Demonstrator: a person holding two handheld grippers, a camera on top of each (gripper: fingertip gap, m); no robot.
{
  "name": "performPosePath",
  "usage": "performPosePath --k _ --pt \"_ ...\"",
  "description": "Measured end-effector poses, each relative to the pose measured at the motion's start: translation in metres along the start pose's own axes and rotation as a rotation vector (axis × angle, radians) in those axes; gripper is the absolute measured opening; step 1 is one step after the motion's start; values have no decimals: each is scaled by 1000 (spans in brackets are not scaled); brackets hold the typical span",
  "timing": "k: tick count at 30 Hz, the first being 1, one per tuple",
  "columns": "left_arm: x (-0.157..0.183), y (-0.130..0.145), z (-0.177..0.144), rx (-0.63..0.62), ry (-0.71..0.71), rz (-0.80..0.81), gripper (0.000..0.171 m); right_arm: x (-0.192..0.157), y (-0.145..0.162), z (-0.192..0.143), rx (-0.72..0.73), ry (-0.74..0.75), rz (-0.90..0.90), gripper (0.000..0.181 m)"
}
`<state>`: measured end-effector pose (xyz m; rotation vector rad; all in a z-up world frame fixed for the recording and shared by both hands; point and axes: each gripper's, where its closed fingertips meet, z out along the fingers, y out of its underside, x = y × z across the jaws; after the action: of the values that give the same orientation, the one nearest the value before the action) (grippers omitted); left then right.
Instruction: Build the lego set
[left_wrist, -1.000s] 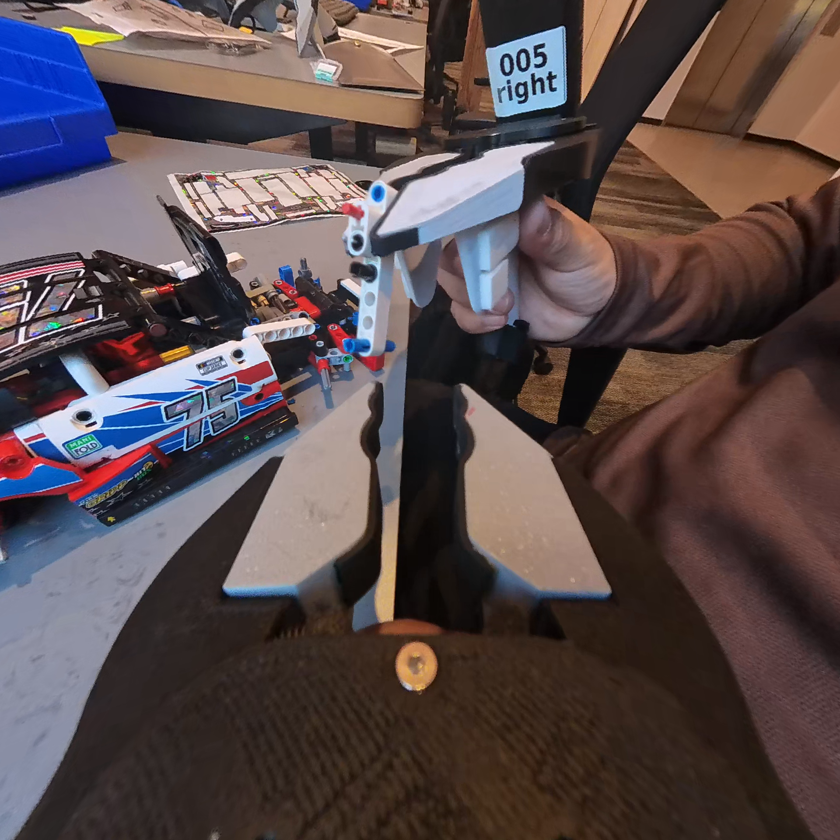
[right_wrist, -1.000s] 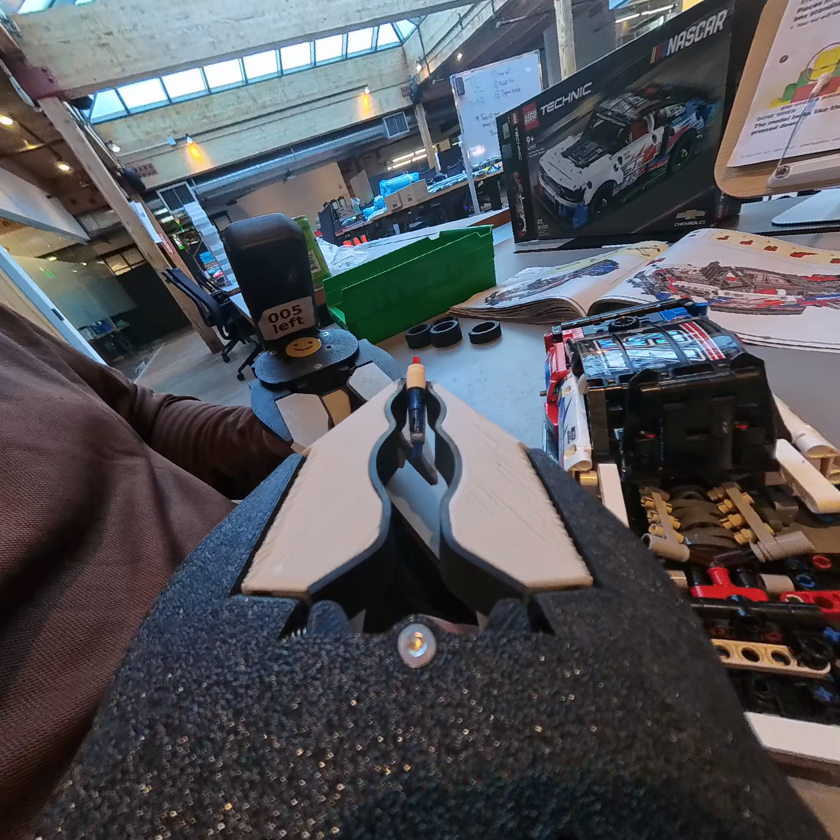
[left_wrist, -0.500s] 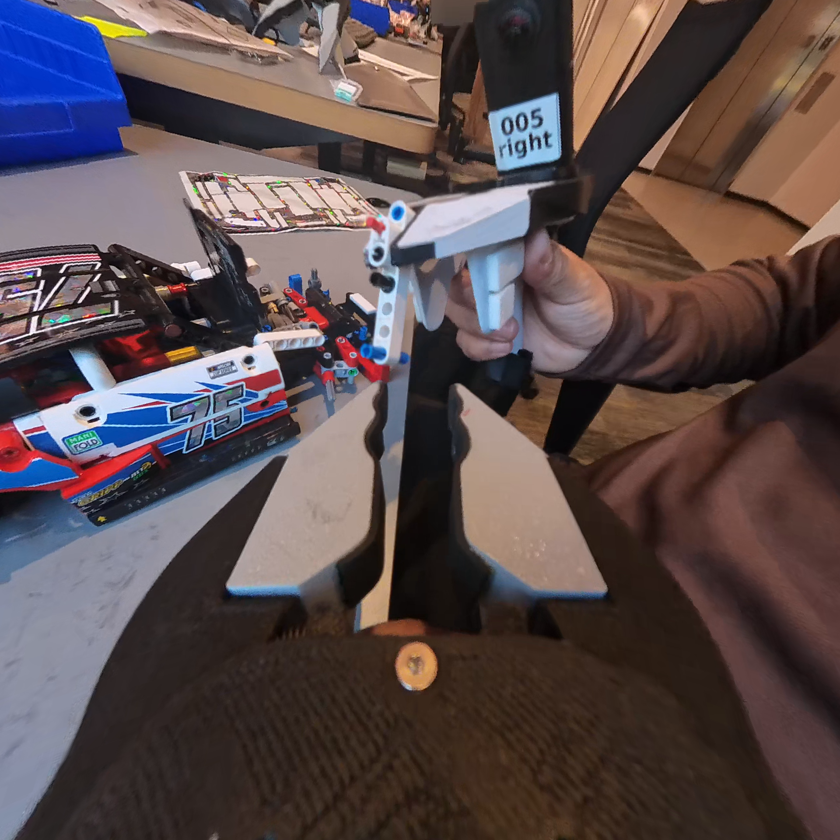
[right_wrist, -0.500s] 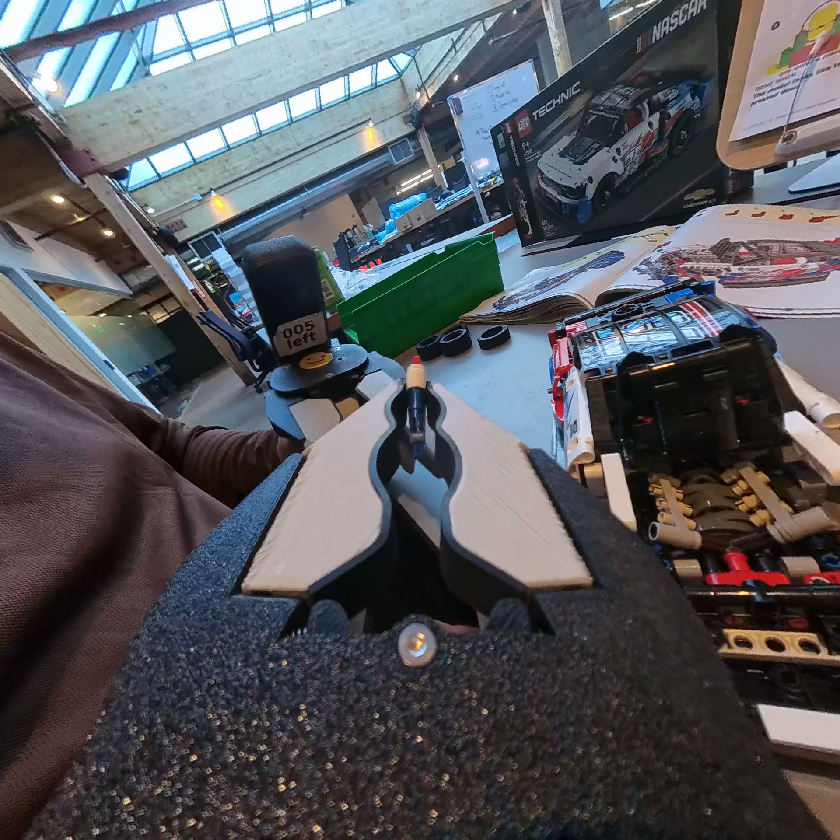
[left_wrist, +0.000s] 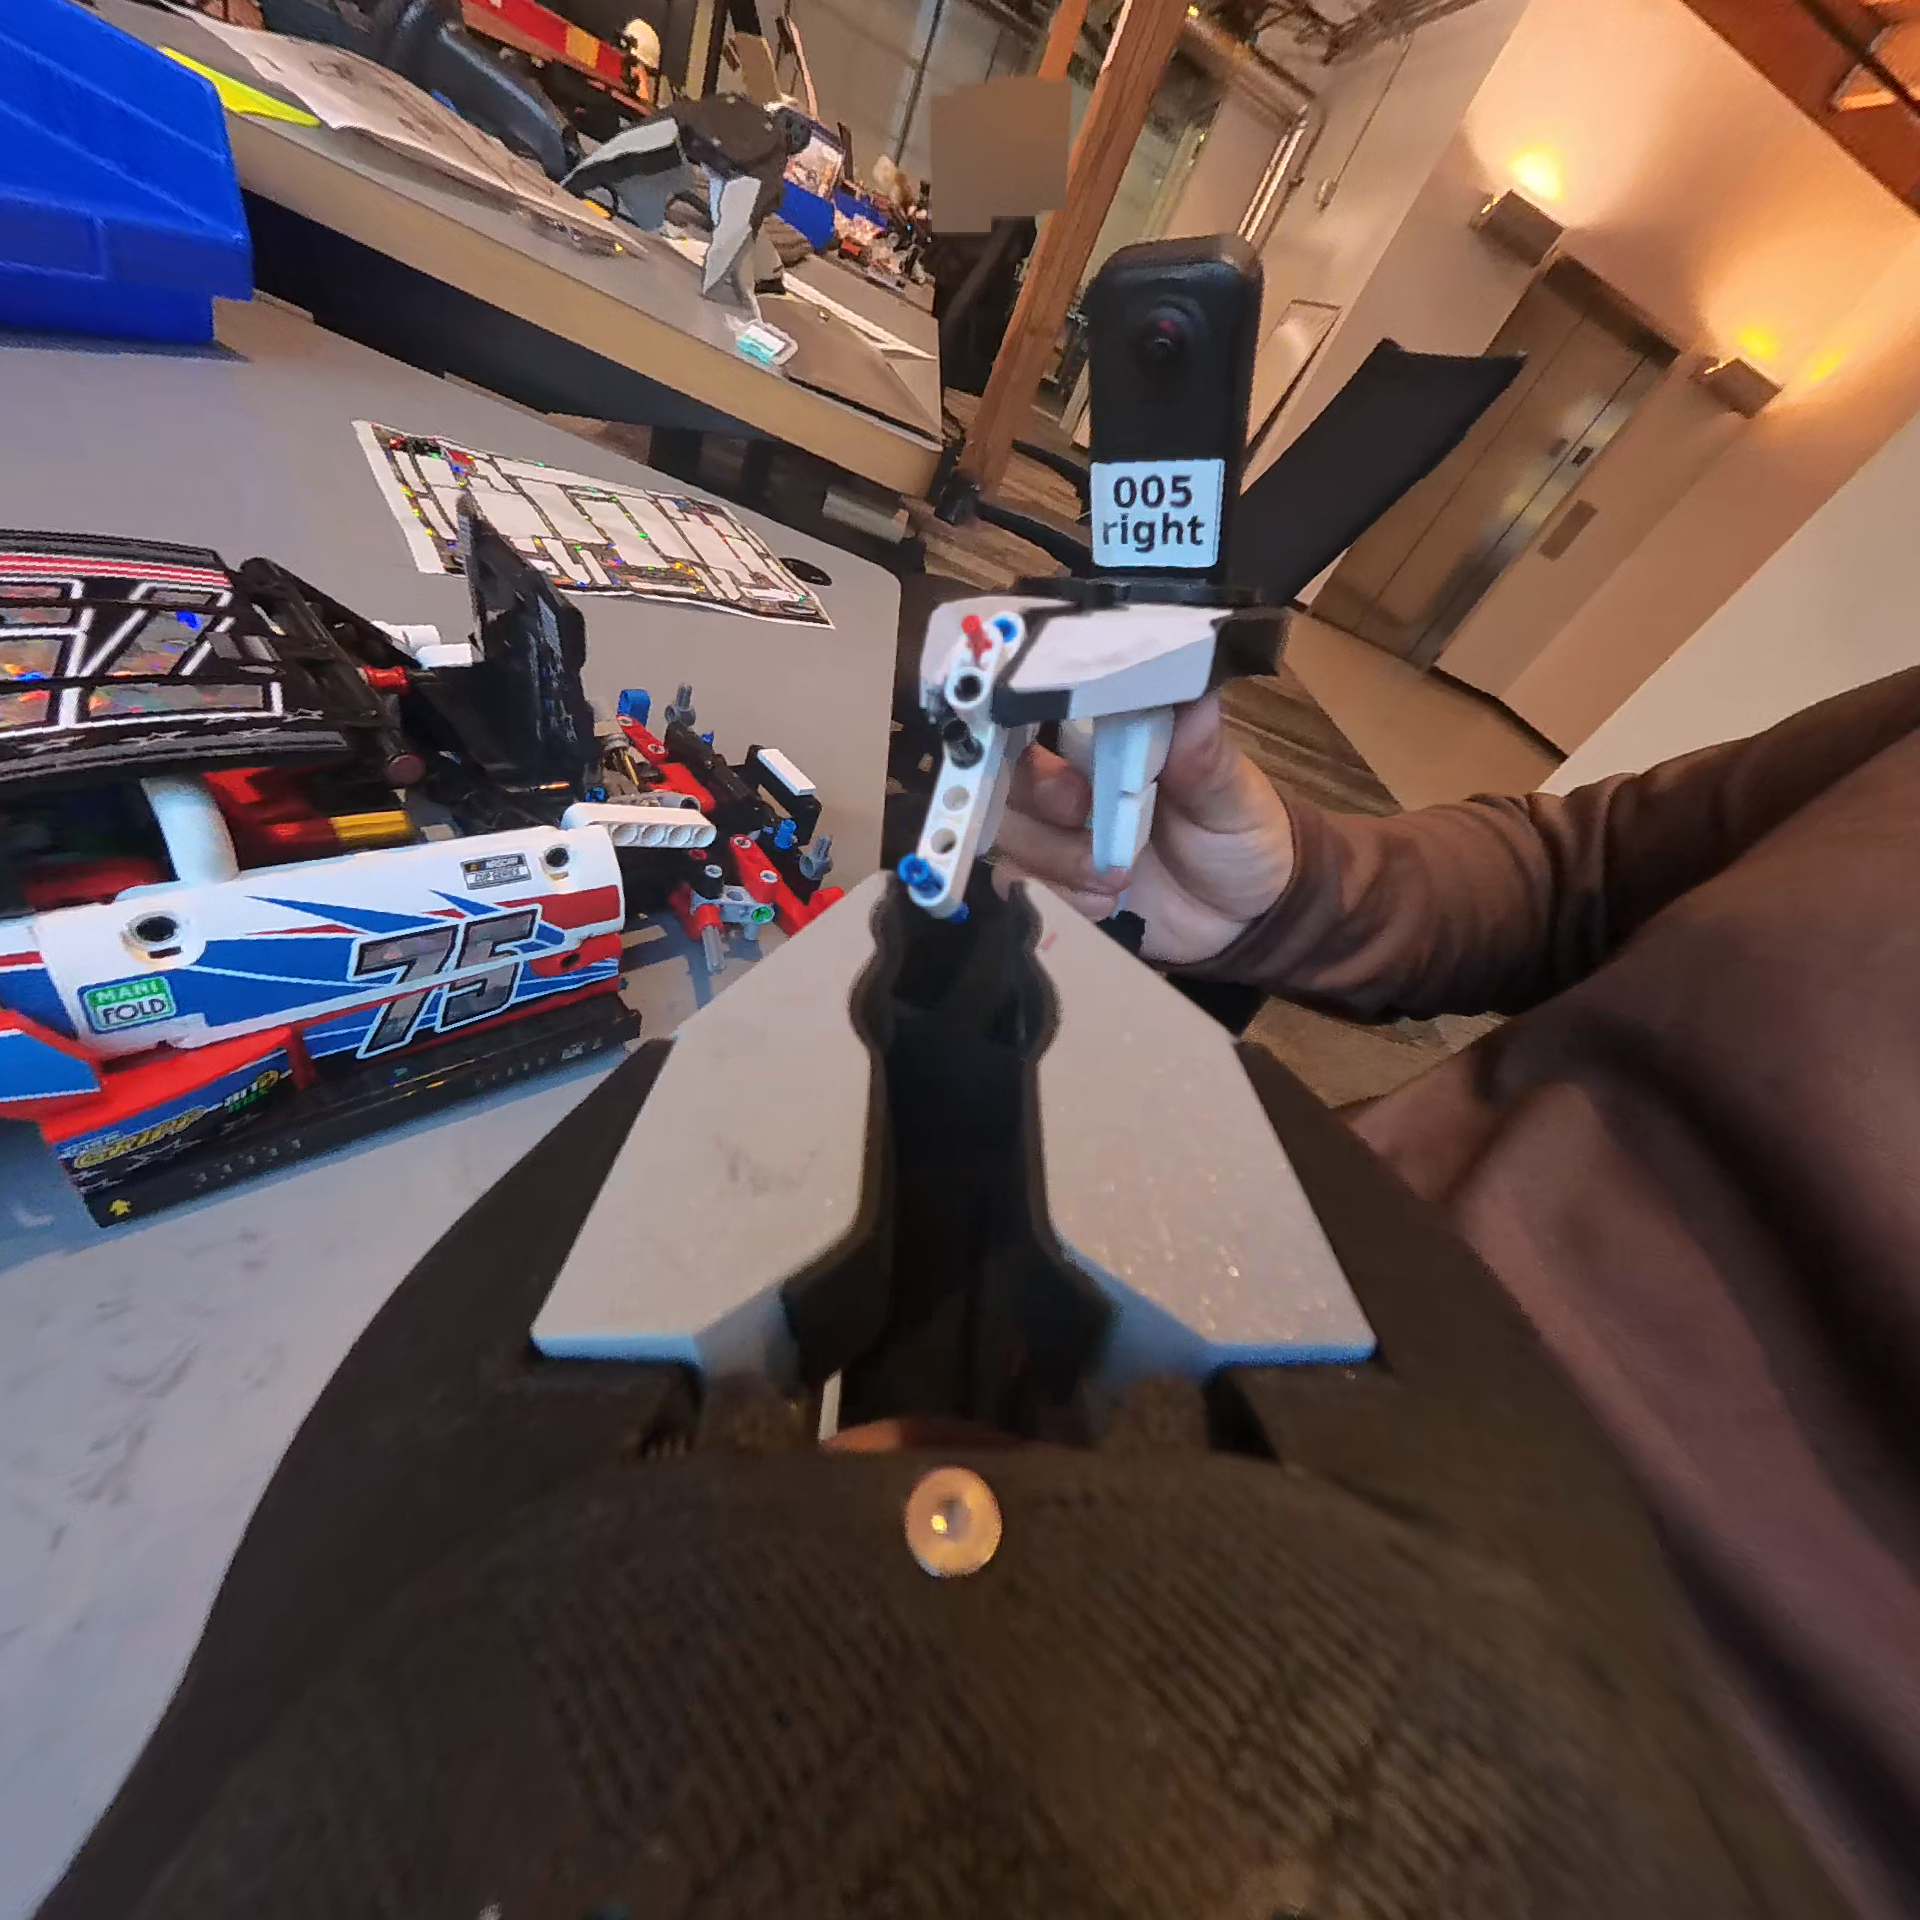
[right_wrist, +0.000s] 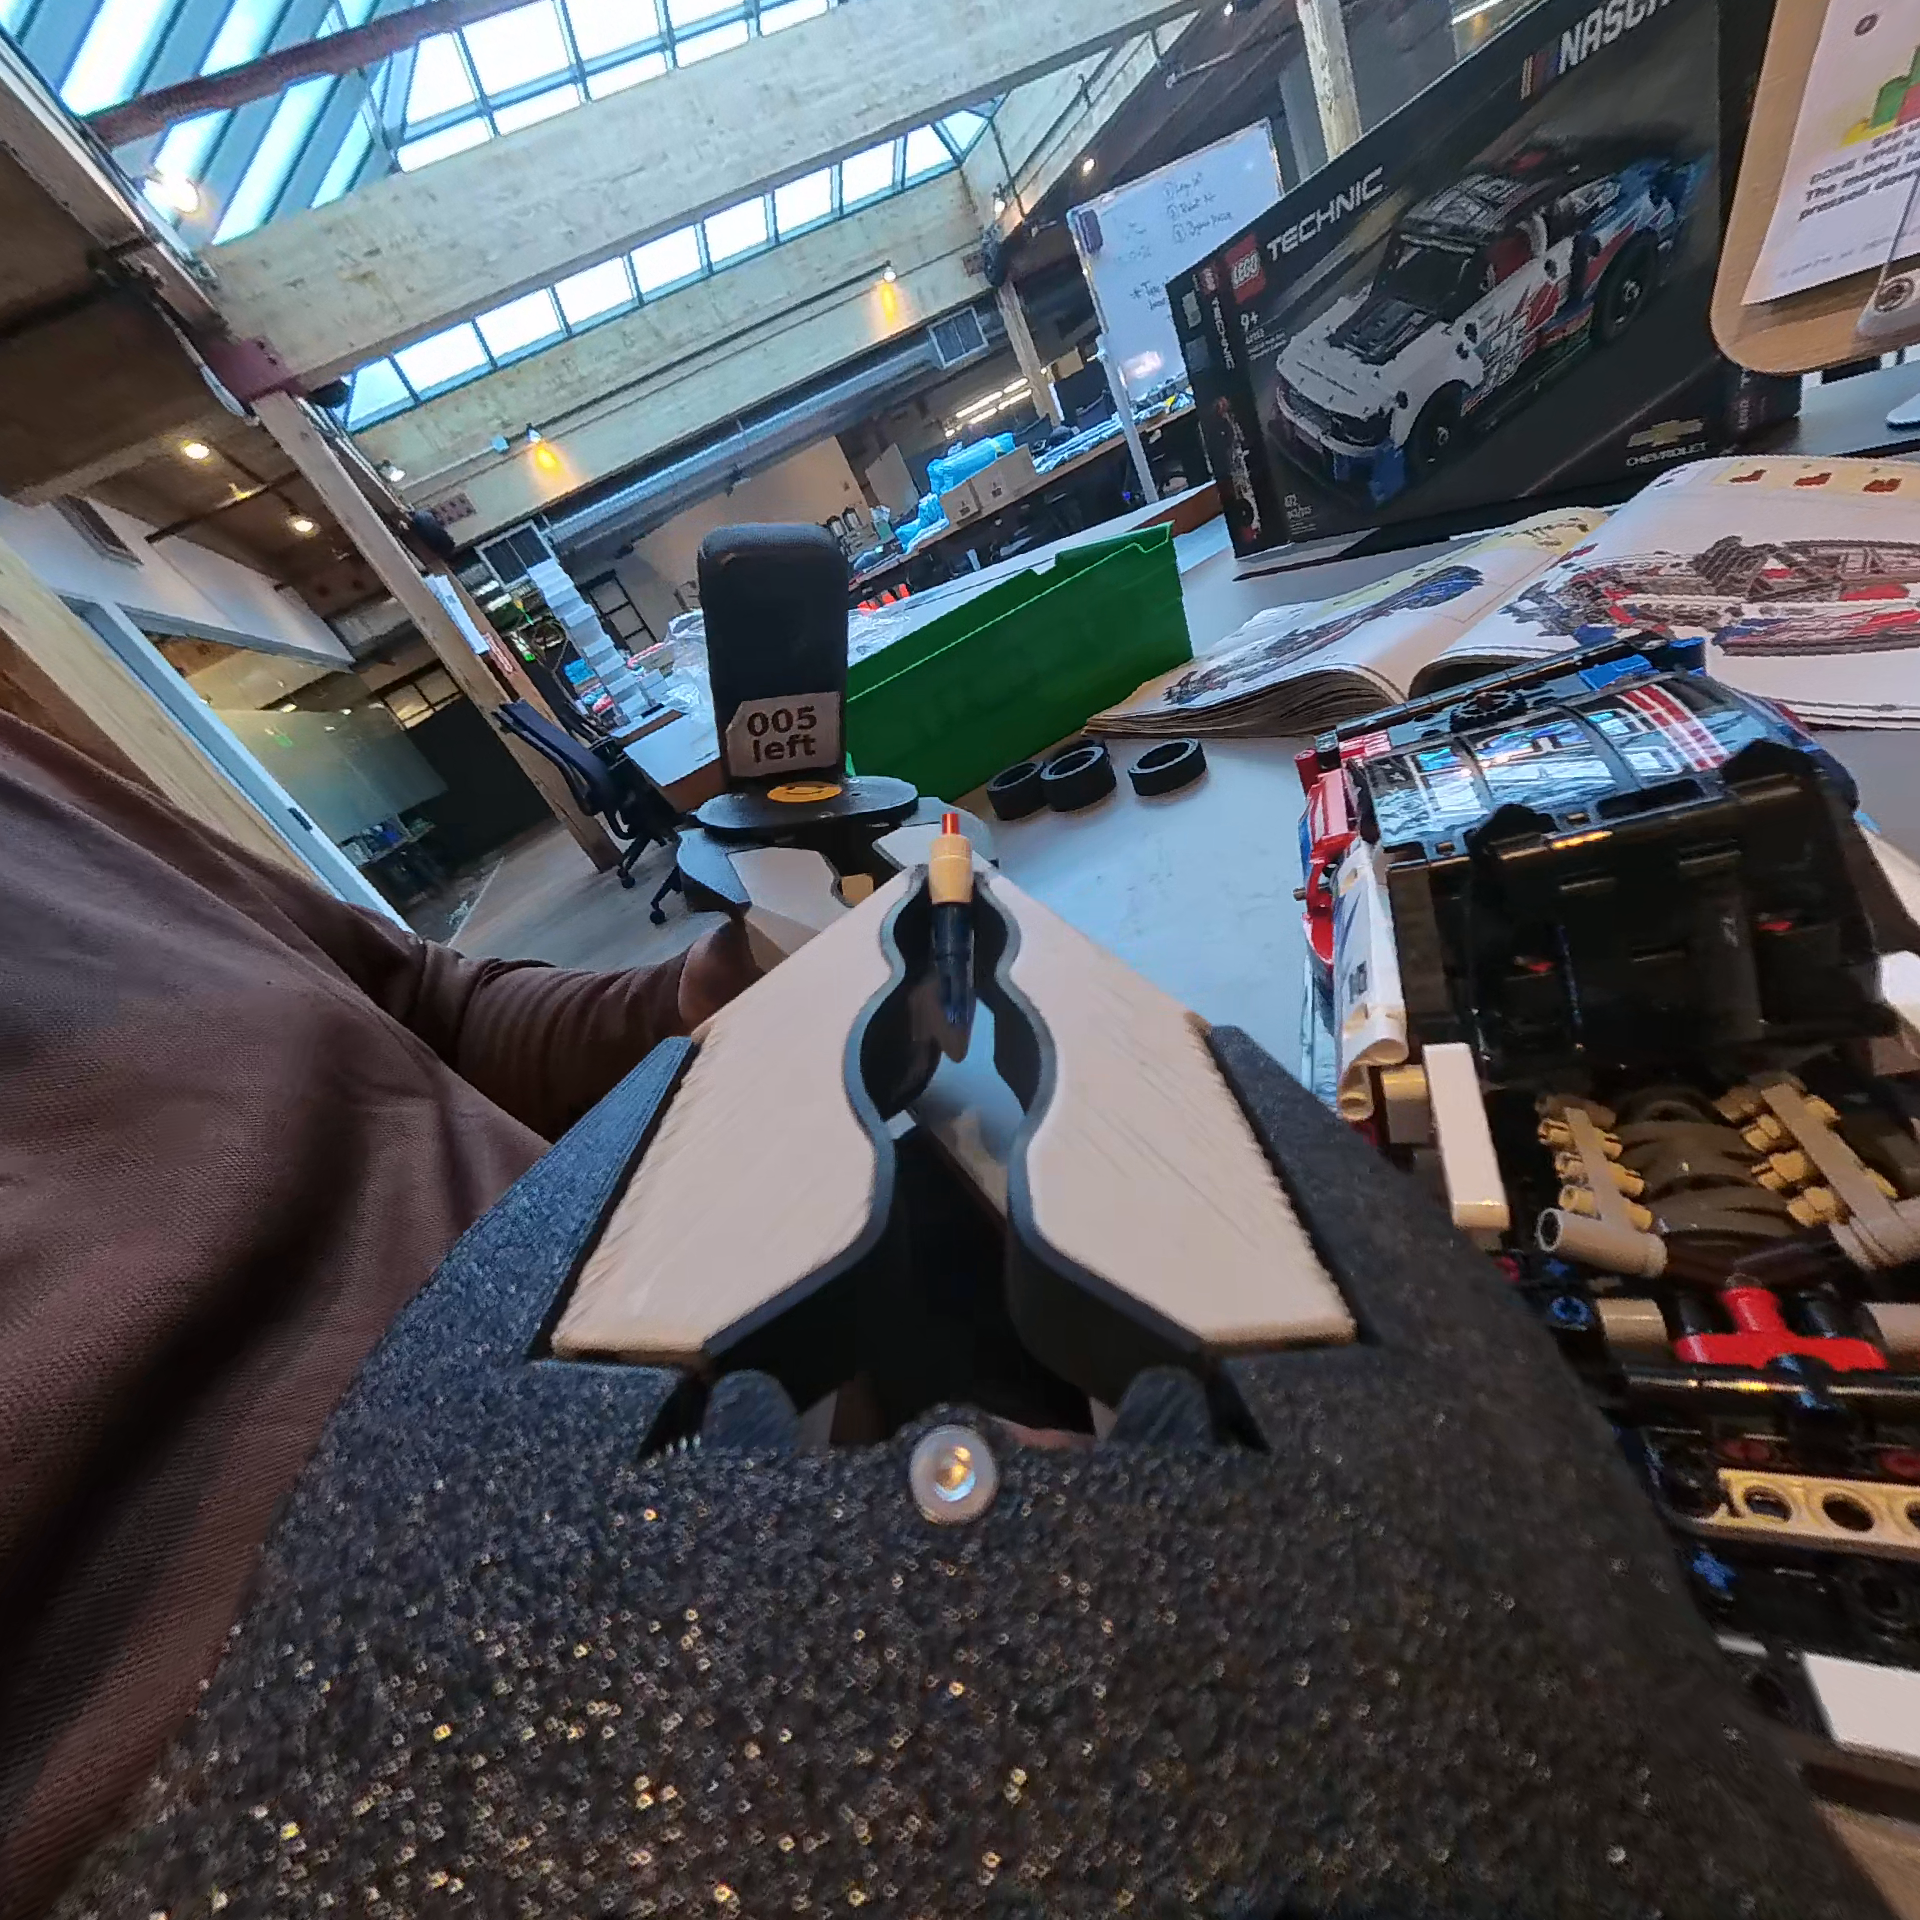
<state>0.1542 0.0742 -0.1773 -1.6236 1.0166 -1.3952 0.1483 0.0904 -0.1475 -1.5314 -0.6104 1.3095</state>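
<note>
My right gripper (right_wrist: 951, 883) is shut on a white beam (left_wrist: 961, 790) fitted with blue and black pins and a red axle. In the right wrist view the beam (right_wrist: 951, 940) is edge-on, with a tan bush on top. In the left wrist view the right gripper (left_wrist: 961, 670) holds the beam hanging down, tilted. The beam's lower end is right at the tips of my left gripper (left_wrist: 954, 904), whose jaws stand a little apart and hold nothing. The part-built race car (left_wrist: 312, 935) stands on the grey table to the left. It also shows in the right wrist view (right_wrist: 1610, 935).
A sticker sheet (left_wrist: 592, 530) and a blue bin (left_wrist: 104, 187) lie beyond the car. A green bin (right_wrist: 1018, 644), three black tyres (right_wrist: 1091, 774), an open instruction booklet (right_wrist: 1558, 603) and the set's box (right_wrist: 1455, 312) are at the back. The table edge (left_wrist: 883, 665) runs beside both grippers. Only a small space, under 4 cm, lies between the two pairs of fingers.
The right gripper has brought the beam closer and tilted it, so its lower end now reaches the left gripper's tips. Both views have tipped upward.
</note>
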Motion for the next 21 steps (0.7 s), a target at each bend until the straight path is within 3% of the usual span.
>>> performPosePath --k 3,10,13,16,21 --pt "3 1 0 2 16 -12 7 -4 1 3 -2 -24 -4 8" --pt "0 2 -3 -14 51 -105 6 0 4 3 -30 3 -21 9" --pt "-8 6 -6 -68 24 -131 5 10 13 2 -115 59 -90 25" --pt "-15 20 -10 -187 37 -219 4 23 17 -8 -223 162 -256 45" --pt "-26 51 -14 -376 32 -337 4 30 14 -28 -379 337 -662 45"
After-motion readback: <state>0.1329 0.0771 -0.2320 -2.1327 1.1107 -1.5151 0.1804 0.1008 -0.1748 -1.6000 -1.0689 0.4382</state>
